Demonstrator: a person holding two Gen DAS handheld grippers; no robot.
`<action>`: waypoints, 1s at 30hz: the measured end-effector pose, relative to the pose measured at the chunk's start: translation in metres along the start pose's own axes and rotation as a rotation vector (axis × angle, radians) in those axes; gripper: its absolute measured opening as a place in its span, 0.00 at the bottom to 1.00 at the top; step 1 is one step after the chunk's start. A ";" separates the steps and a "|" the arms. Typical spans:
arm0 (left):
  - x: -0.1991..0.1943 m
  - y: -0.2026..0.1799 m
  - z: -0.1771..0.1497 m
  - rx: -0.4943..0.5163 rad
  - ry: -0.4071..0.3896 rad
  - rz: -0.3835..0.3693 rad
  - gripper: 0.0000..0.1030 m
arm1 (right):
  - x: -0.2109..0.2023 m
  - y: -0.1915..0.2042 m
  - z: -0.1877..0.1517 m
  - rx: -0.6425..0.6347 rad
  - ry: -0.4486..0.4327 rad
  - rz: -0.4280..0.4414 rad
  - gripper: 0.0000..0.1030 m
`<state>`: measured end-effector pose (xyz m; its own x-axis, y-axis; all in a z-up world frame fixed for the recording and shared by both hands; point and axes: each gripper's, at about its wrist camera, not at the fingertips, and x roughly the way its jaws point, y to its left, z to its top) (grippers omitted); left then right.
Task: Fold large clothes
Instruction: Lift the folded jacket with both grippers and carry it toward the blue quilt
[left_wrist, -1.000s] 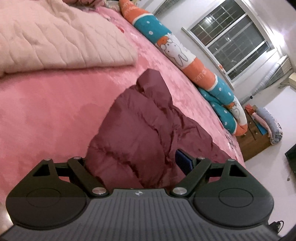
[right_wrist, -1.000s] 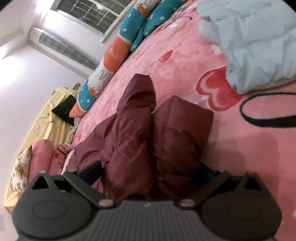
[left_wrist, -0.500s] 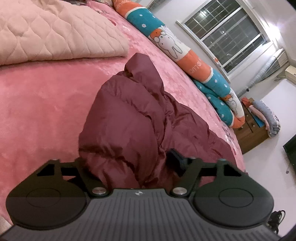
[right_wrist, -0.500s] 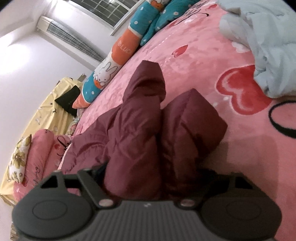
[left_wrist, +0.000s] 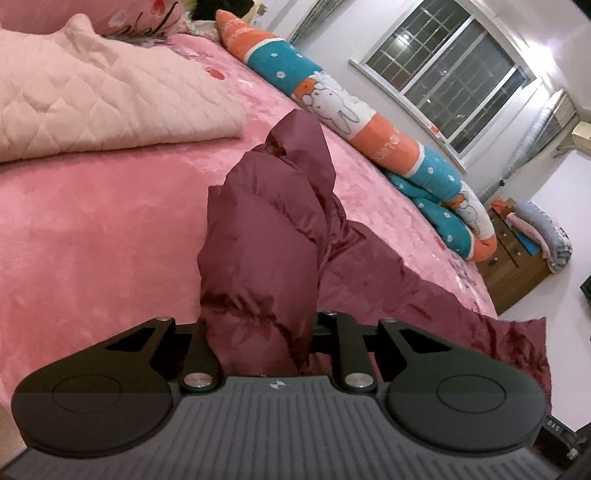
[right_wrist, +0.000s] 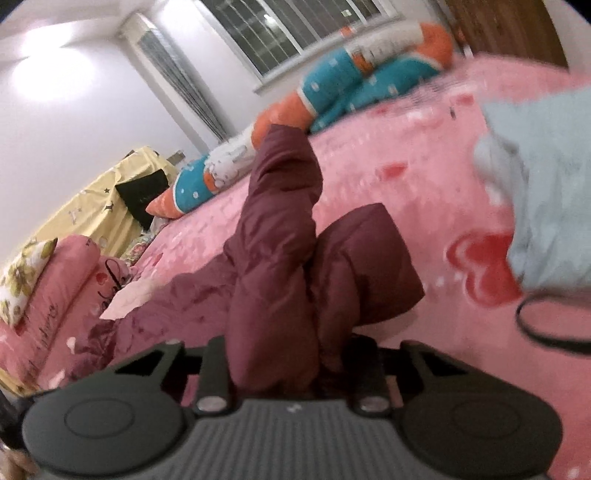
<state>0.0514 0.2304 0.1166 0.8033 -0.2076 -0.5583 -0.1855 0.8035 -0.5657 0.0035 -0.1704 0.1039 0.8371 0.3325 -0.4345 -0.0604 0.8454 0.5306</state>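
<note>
A plush pink bedspread (left_wrist: 92, 229) printed with red hearts stretches out before me. A folded pale pink quilted blanket (left_wrist: 103, 107) lies on it, and a long orange-and-teal rabbit-print bolster (left_wrist: 354, 110) runs beneath the barred window (left_wrist: 454, 70). A crumpled pale blue garment (right_wrist: 543, 192) lies on the spread.

We see each gripper, left gripper (left_wrist: 258, 328) and right gripper (right_wrist: 280, 354), as a ribbed grey housing bearing a small central emblem, two black rounded side plates with circular recesses, and silver pivot screws on black linkage arms.
</note>
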 end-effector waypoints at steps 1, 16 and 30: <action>-0.002 -0.004 0.000 0.005 -0.002 -0.009 0.19 | -0.005 0.004 0.001 -0.032 -0.021 -0.011 0.21; 0.003 -0.177 0.004 0.169 -0.012 -0.338 0.16 | -0.134 -0.031 0.062 -0.143 -0.441 -0.188 0.16; 0.094 -0.412 -0.076 0.355 0.159 -0.653 0.18 | -0.236 -0.191 0.150 -0.031 -0.677 -0.586 0.16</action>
<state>0.1607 -0.1630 0.2509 0.5909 -0.7592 -0.2729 0.5150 0.6153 -0.5968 -0.1009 -0.4727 0.2142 0.8793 -0.4653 -0.1015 0.4707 0.8165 0.3343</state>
